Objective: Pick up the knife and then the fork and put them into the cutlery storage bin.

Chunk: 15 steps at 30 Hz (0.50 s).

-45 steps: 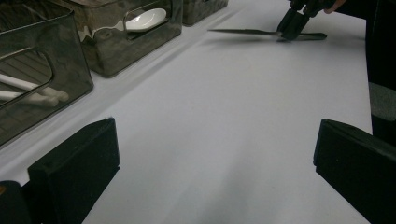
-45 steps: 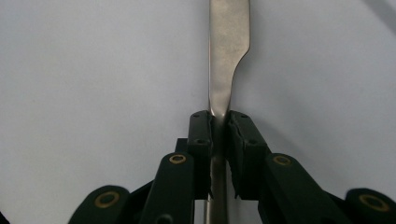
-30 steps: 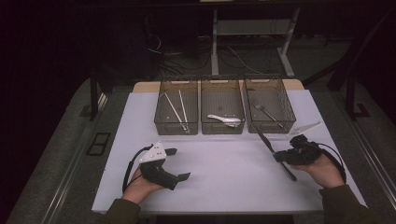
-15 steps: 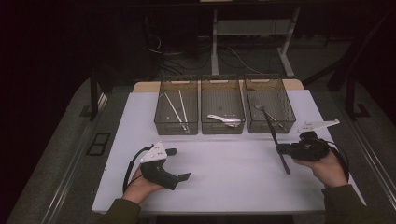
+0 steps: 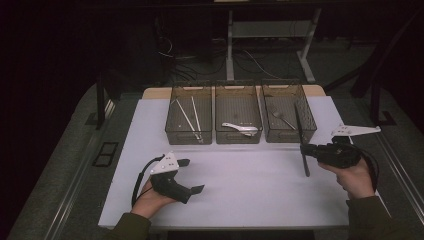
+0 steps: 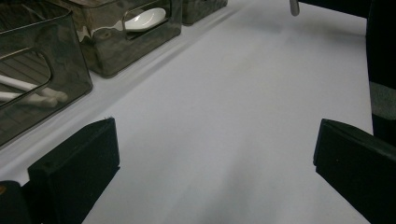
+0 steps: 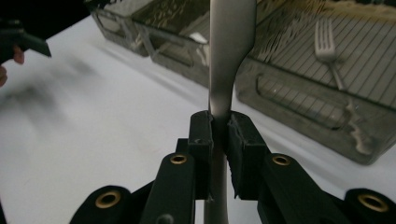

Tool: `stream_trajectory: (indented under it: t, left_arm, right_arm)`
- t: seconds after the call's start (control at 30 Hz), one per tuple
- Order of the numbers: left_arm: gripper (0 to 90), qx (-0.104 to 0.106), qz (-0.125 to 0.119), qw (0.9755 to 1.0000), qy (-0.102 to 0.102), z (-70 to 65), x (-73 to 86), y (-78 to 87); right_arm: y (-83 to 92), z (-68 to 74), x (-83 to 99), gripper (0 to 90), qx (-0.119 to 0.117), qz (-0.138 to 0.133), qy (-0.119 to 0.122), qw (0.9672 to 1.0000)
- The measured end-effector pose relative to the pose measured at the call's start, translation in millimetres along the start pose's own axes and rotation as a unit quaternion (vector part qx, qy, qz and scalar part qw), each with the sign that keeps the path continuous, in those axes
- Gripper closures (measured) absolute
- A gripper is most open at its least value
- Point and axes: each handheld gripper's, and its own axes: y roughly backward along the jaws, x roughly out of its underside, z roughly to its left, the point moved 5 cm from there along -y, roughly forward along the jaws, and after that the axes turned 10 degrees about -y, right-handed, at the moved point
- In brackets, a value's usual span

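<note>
My right gripper [image 5: 304, 148] is shut on a metal knife [image 5: 300, 131] near its middle, at the table's right. The knife stands nearly lengthwise, with its far end over the front of the right bin [image 5: 310, 122]. In the right gripper view the pads [image 7: 203, 135] pinch the knife [image 7: 231, 42], and a fork [image 7: 327, 46] lies in the bin behind. My left gripper [image 5: 192, 176] rests on the white table [image 5: 250, 190] at the front left. It is open, and in the left gripper view nothing lies between its jaws [image 6: 215, 172].
Three dark mesh bins stand in a row at the back. The left bin holds chopsticks [image 5: 189, 117], the middle one a white spoon [image 5: 240, 128], the right one a fork [image 5: 284, 120]. White tabletop stretches between the two grippers.
The right gripper has risen a little with the knife and turned, so the knife points straighter toward the right bin. The left gripper has stayed put.
</note>
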Motion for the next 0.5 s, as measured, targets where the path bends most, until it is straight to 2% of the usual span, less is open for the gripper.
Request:
stream_trajectory:
  t: [0.17, 0.5]
  left_arm:
    - [0.0, 0.000, 0.000, 1.0000, -0.001, 0.3, 0.1, -0.1]
    - [0.0, 0.001, 0.000, 1.0000, 0.001, 0.1, 0.4, -0.7]
  right_arm:
    - [3.6, -3.0, -7.4, 80.0, 0.001, -0.023, -0.008, 0.9997]
    - [5.7, -6.3, -19.5, 80.0, 0.009, -0.048, -0.013, 0.9987]
